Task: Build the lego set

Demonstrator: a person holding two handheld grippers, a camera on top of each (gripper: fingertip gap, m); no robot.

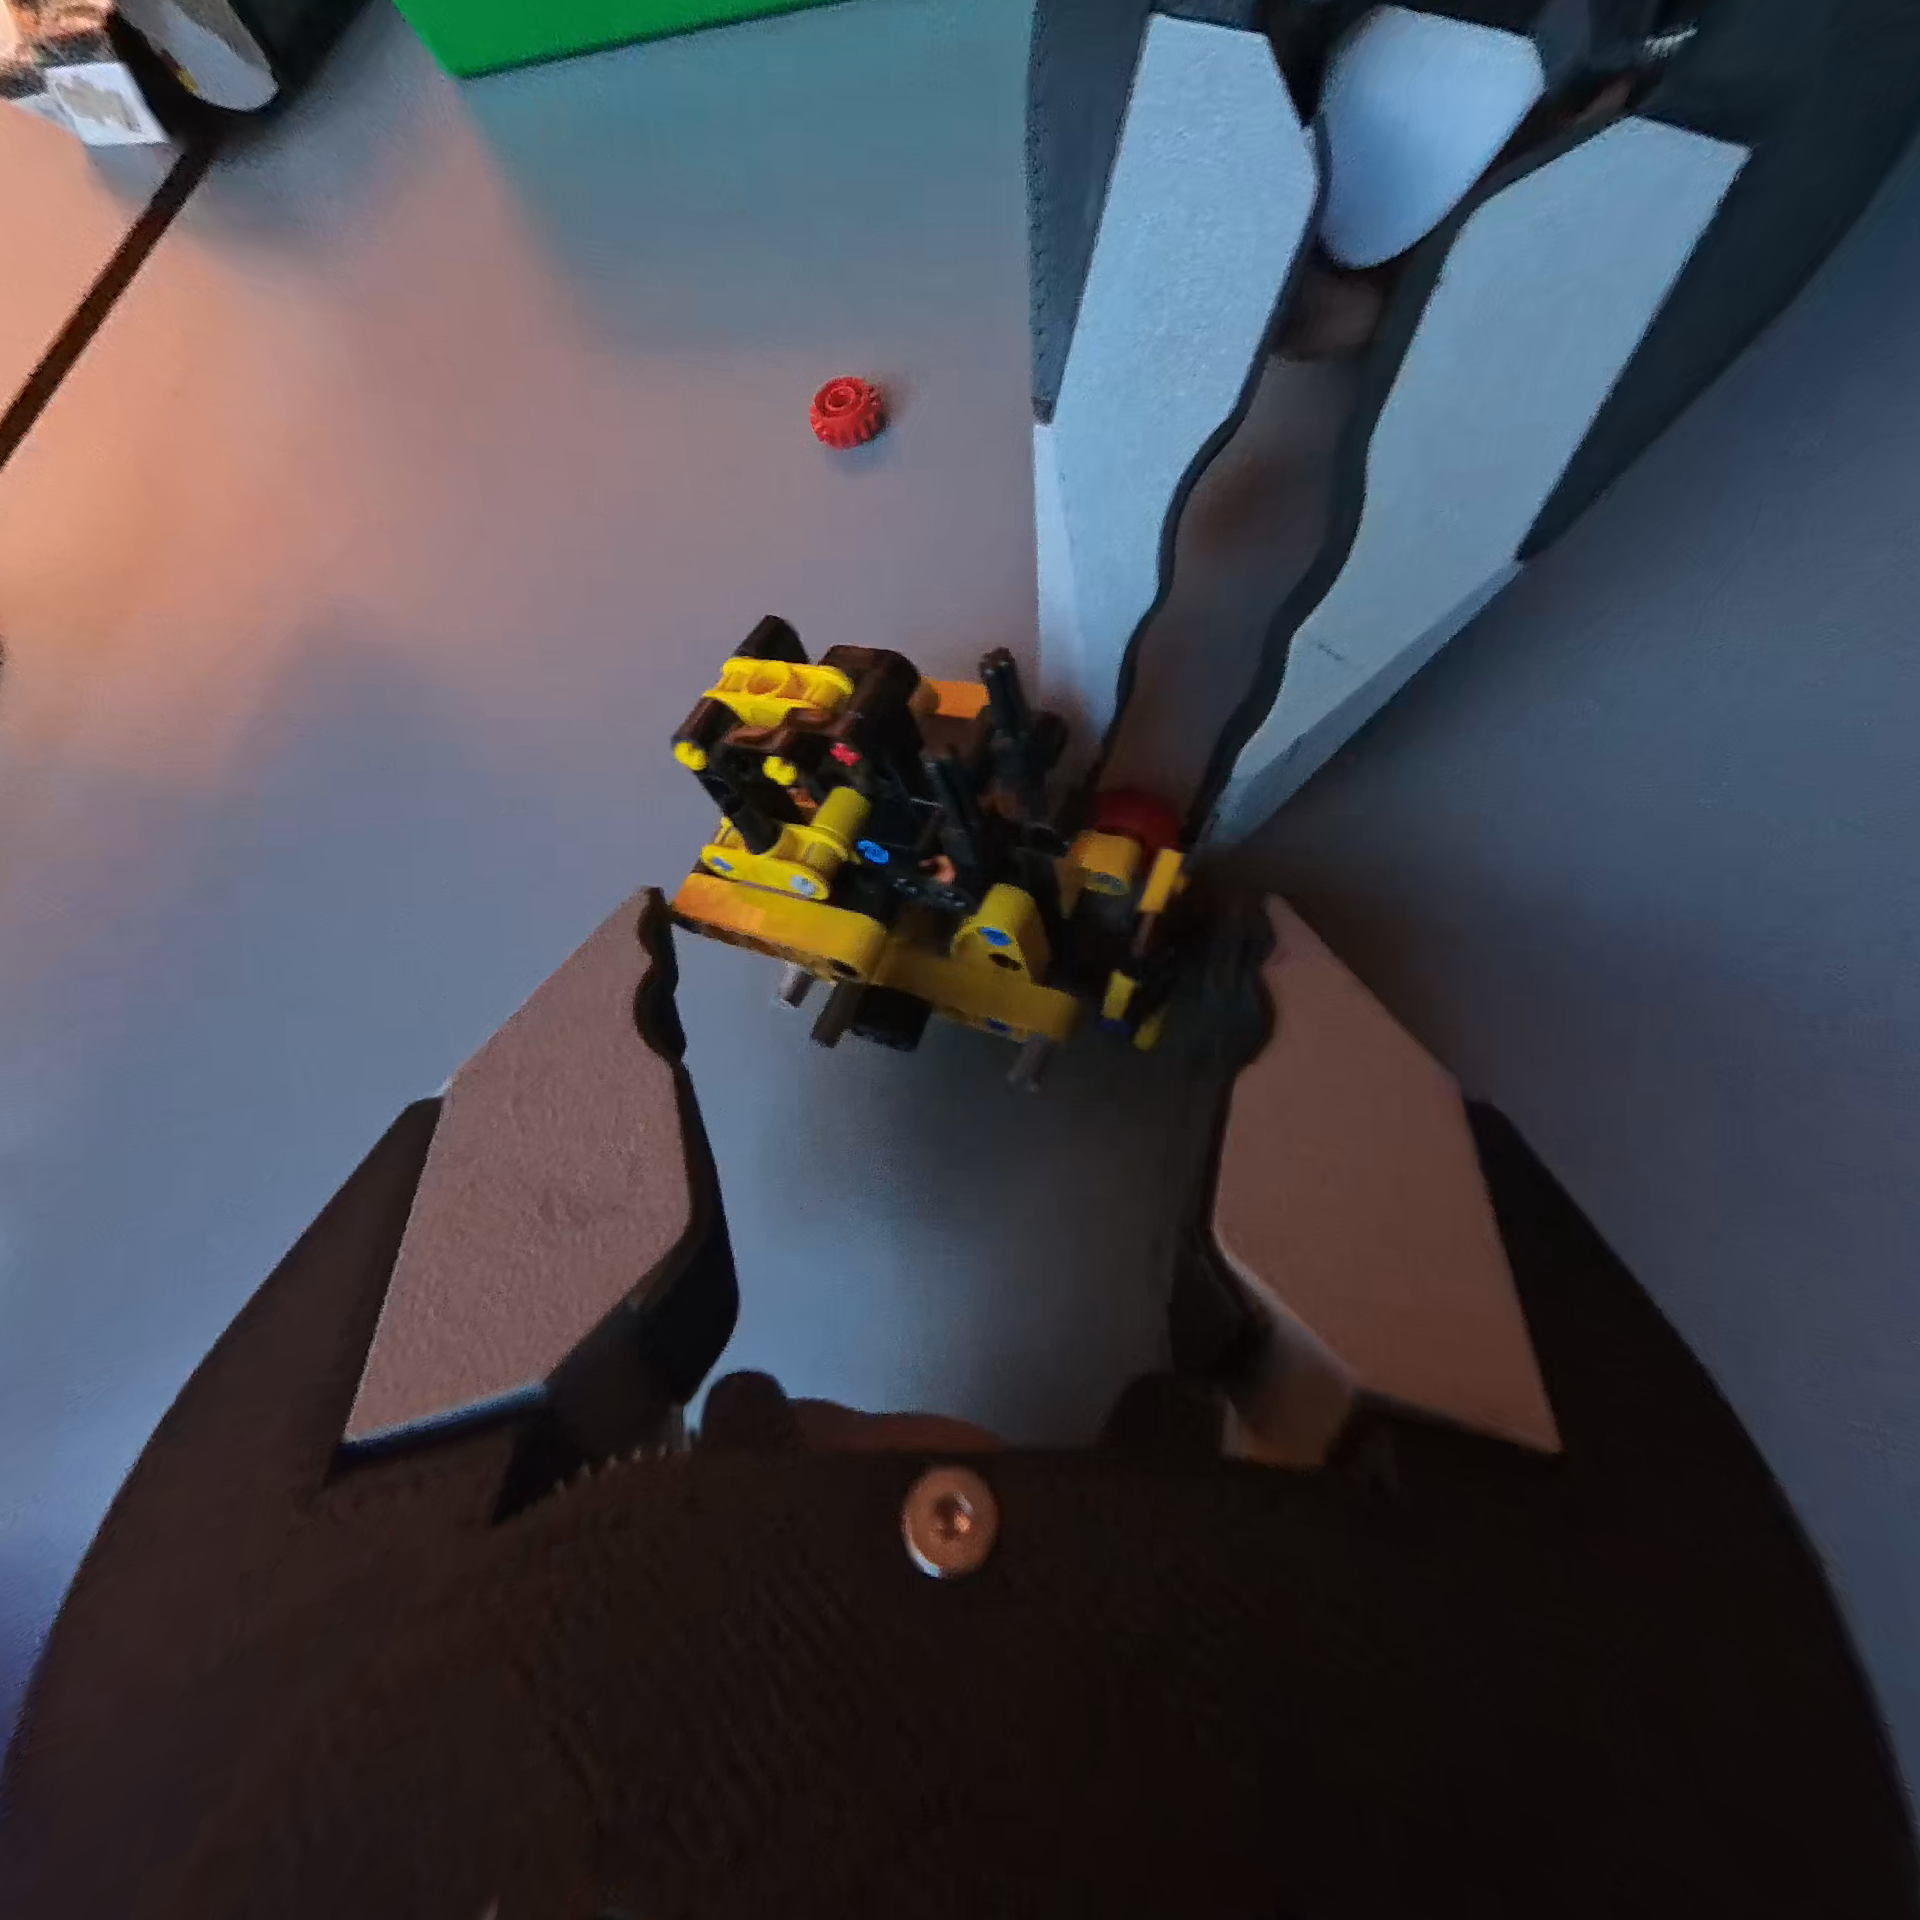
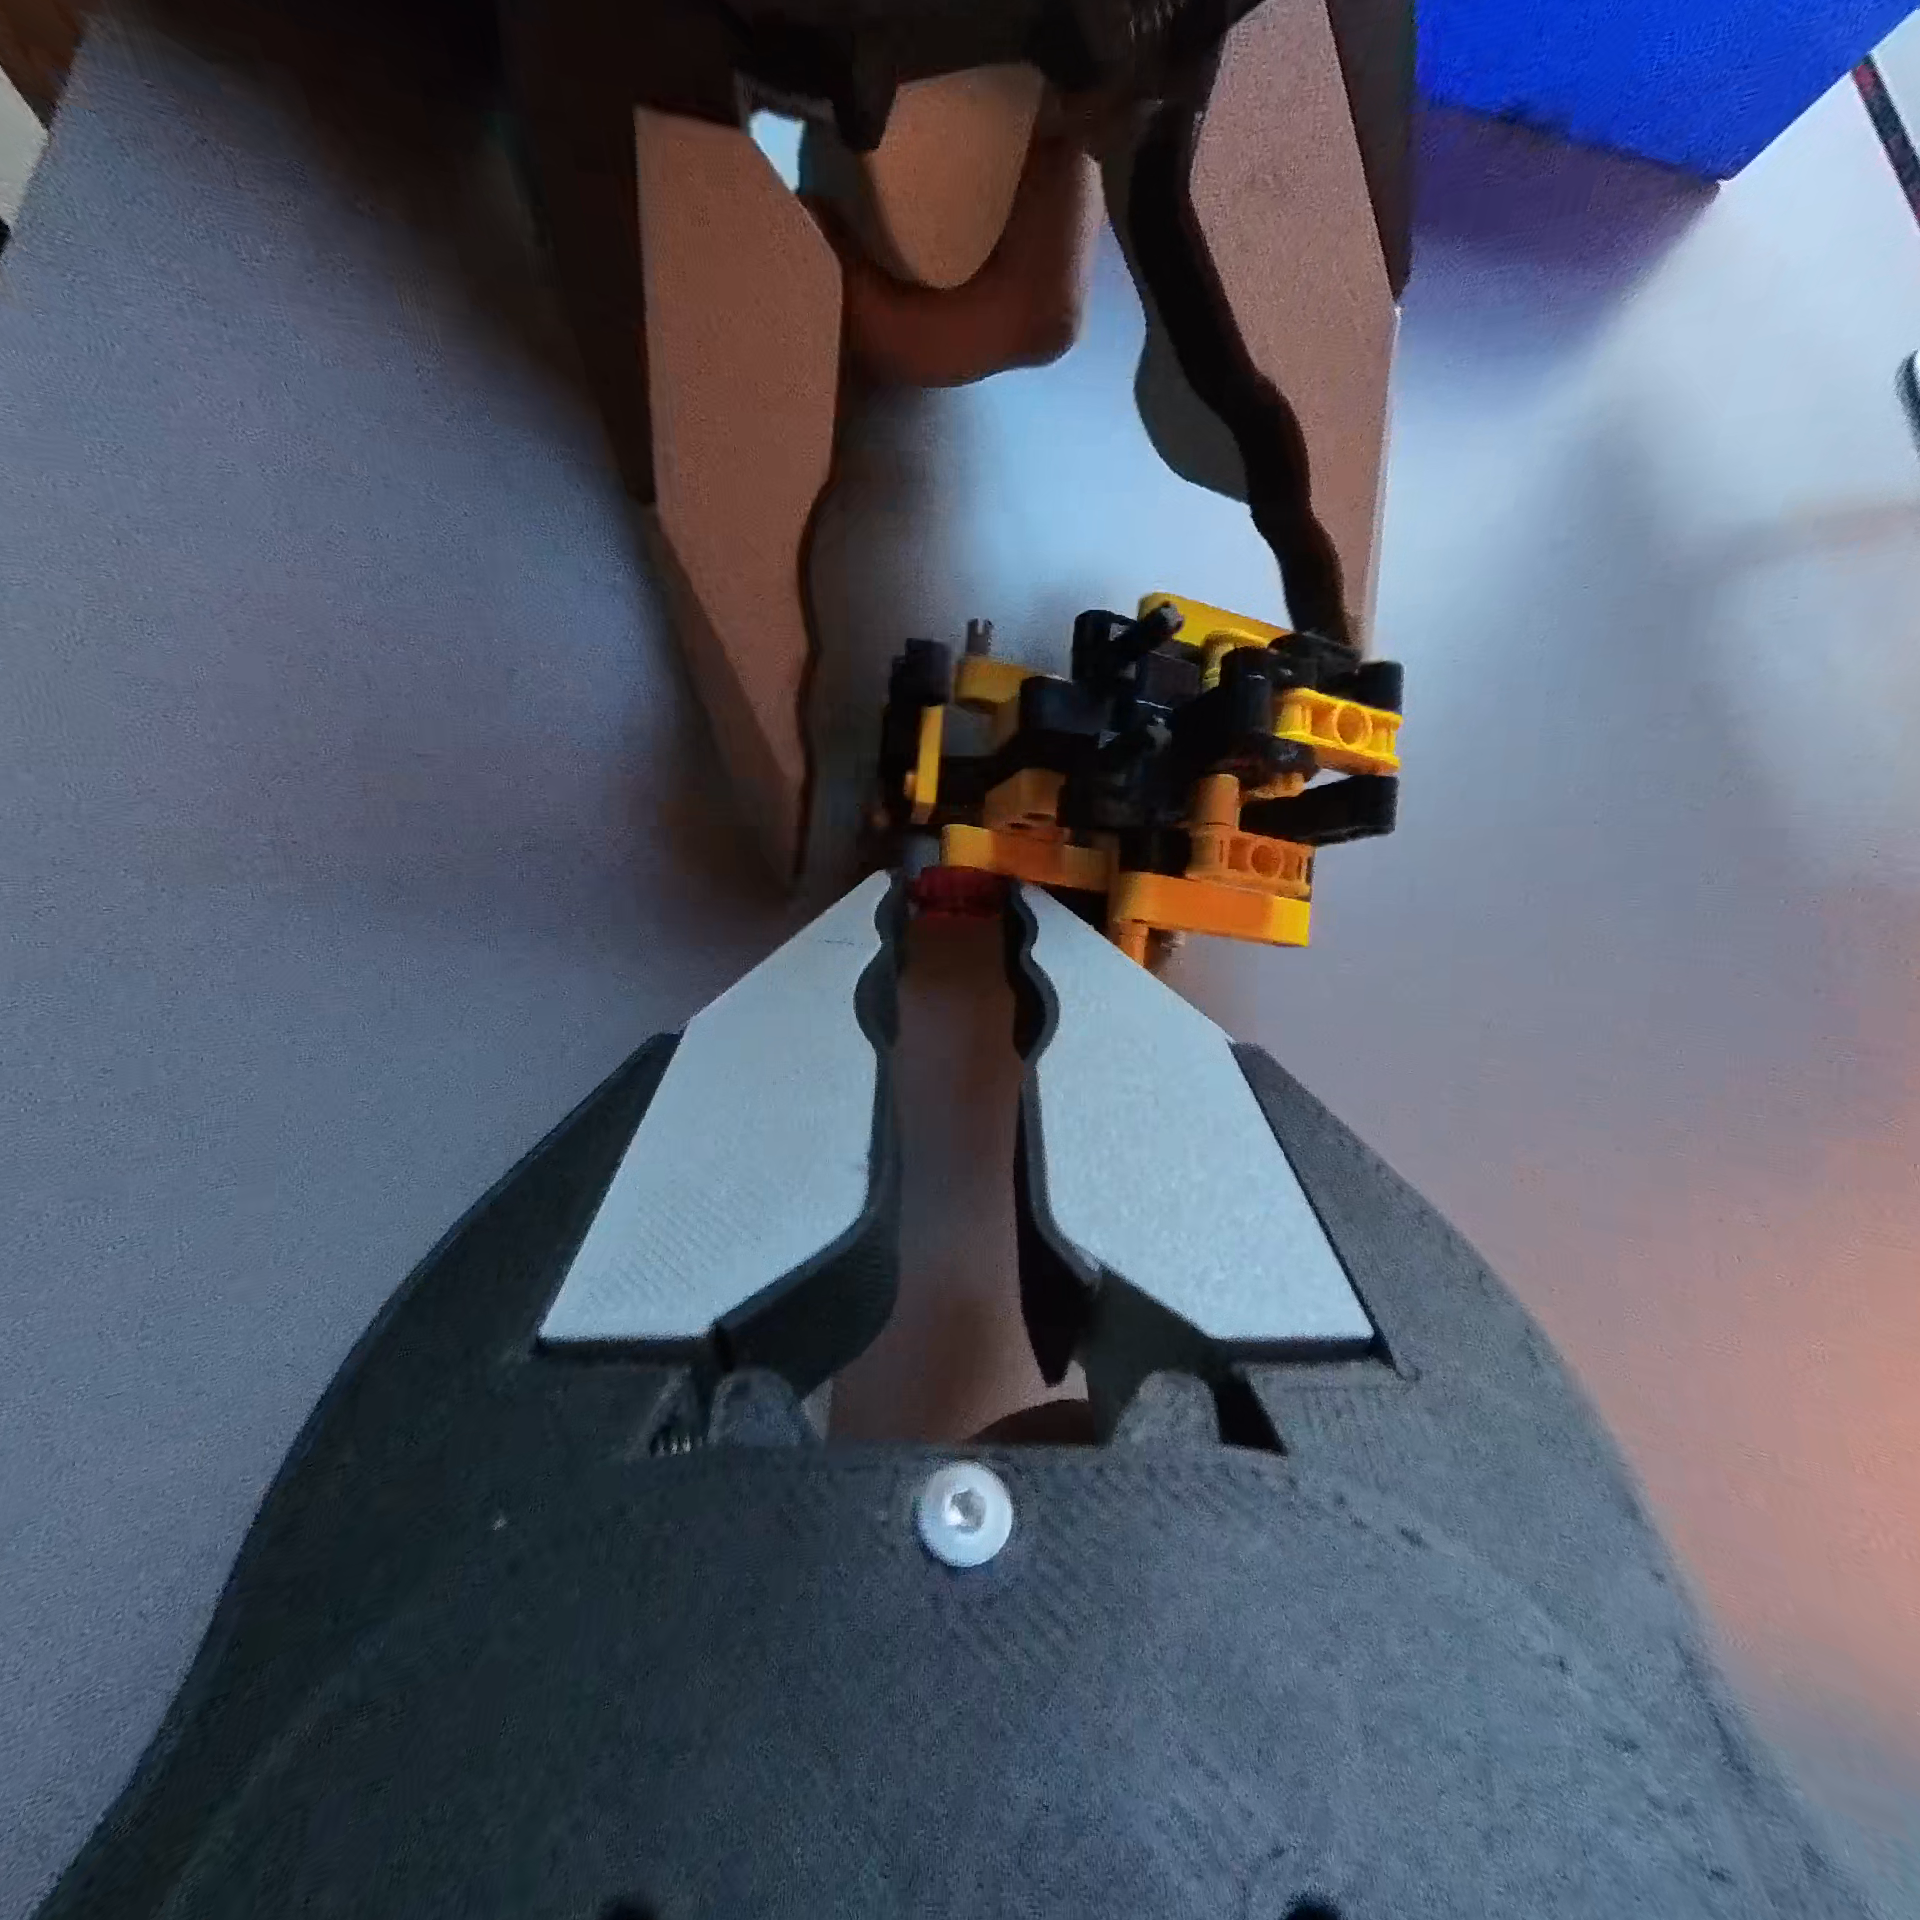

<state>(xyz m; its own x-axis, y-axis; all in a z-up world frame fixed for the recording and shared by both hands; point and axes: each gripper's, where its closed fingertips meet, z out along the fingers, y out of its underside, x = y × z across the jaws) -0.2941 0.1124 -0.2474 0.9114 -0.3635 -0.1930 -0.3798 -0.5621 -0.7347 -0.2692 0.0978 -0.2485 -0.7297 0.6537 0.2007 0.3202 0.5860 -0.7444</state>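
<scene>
A yellow and black lego model point(image 1: 914, 873) sits between the tips of my left gripper point(image 1: 956, 920). The jaws stand wide apart, one tip against each end of the model, gripping it just over the grey table point(image 1: 416, 727). My right gripper point(image 2: 953, 899) is shut on a small red round piece point(image 2: 951, 896) and presses it against the model's near side point(image 2: 1122, 769). In the left wrist view the right gripper point(image 1: 1153, 831) comes in from the top with the red piece point(image 1: 1138, 821) at the model's right end. The left gripper's fingers point(image 2: 727, 623) reach down from the top of the right wrist view.
A loose red gear point(image 1: 847, 410) lies on the table beyond the model. A green block point(image 1: 623, 31) and a box point(image 1: 104, 104) stand at the far edge, by a dark seam point(image 1: 94, 301) in the table. A blue block point(image 2: 1662, 73) stands at the right wrist view's top right.
</scene>
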